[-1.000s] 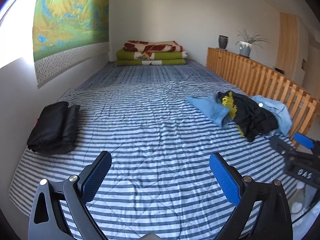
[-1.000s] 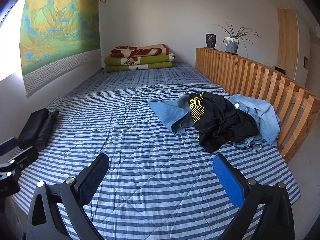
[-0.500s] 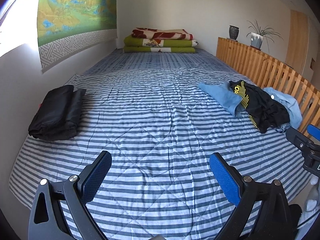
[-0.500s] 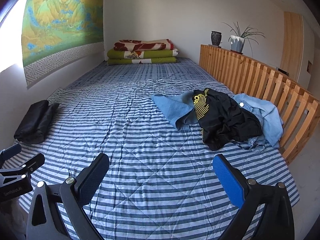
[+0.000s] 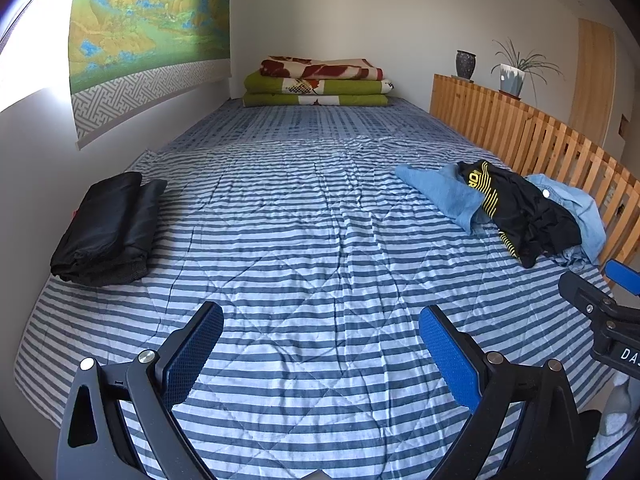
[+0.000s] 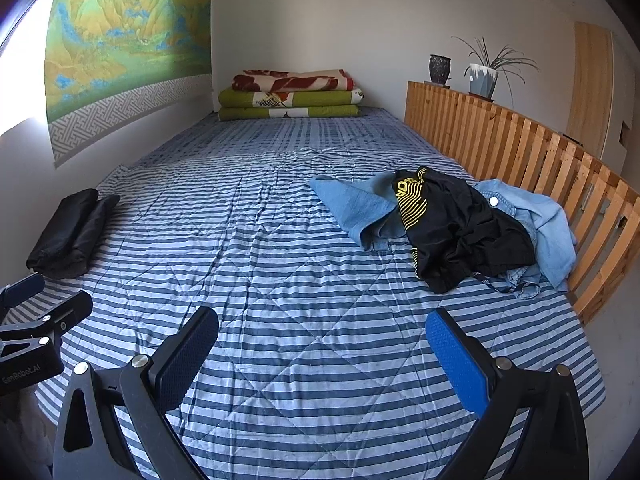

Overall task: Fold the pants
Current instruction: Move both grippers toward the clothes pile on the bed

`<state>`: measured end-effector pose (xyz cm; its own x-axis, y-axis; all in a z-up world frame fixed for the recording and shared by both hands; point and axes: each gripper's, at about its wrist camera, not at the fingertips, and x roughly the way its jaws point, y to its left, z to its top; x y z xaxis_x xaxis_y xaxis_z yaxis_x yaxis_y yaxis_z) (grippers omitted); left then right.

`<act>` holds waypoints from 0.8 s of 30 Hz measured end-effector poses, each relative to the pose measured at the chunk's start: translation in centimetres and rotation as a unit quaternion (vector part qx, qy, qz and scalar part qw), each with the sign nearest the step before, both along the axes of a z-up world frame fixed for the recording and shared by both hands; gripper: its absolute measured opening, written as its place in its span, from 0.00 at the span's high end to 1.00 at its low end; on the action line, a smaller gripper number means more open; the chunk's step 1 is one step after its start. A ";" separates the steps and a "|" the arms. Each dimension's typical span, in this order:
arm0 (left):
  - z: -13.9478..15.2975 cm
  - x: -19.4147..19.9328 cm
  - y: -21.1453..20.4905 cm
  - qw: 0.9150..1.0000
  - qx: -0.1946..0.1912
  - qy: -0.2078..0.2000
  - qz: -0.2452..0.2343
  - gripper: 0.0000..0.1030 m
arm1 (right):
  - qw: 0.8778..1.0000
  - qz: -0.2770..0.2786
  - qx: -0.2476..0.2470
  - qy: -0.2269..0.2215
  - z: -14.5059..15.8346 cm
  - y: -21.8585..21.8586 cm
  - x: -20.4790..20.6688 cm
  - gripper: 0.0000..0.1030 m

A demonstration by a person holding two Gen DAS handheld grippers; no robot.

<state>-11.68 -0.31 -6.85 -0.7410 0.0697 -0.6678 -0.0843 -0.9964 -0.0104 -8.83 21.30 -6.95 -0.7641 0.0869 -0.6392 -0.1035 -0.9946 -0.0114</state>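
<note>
Both grippers are hovering over the near end of the bed (image 5: pixel 312 216), each with its jaws spread wide and nothing between them, which reads as a pause before choosing a garment. The left gripper (image 5: pixel 320 344) is pointing down the middle of the striped quilt; the right gripper (image 6: pixel 322 344) is doing the same, with the clothes pile nearer its centre line.

The unfolded pile (image 6: pixel 452 224) is lying at about 2 o'clock from the right gripper, close to the wooden rail (image 6: pixel 520 148). A pair of black pants with yellow lines (image 6: pixel 460 232) is sitting crumpled on top of light blue denim (image 6: pixel 352 204), so it is likely the next piece to lift. At about 10 o'clock, beside the wall, a folded black garment (image 5: pixel 104 232) is resting well apart from the pile, probably a finished stack. The open stretch of quilt between them is staying free, seemingly as folding room.
</note>
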 end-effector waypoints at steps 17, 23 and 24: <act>-1.9 -3.1 -0.2 1.000 0.010 -0.010 0.002 0.03 | 1.000 -0.017 0.013 -0.014 -1.8 1.9 -3.0 0.01; -3.6 -4.8 -0.2 1.000 0.008 -0.027 0.008 0.03 | 0.999 -0.018 0.011 -0.025 -3.1 3.9 -5.3 0.01; -4.0 -5.2 -0.3 0.999 0.011 -0.032 0.011 0.03 | 0.999 -0.030 0.011 -0.034 -3.5 4.8 -6.0 0.03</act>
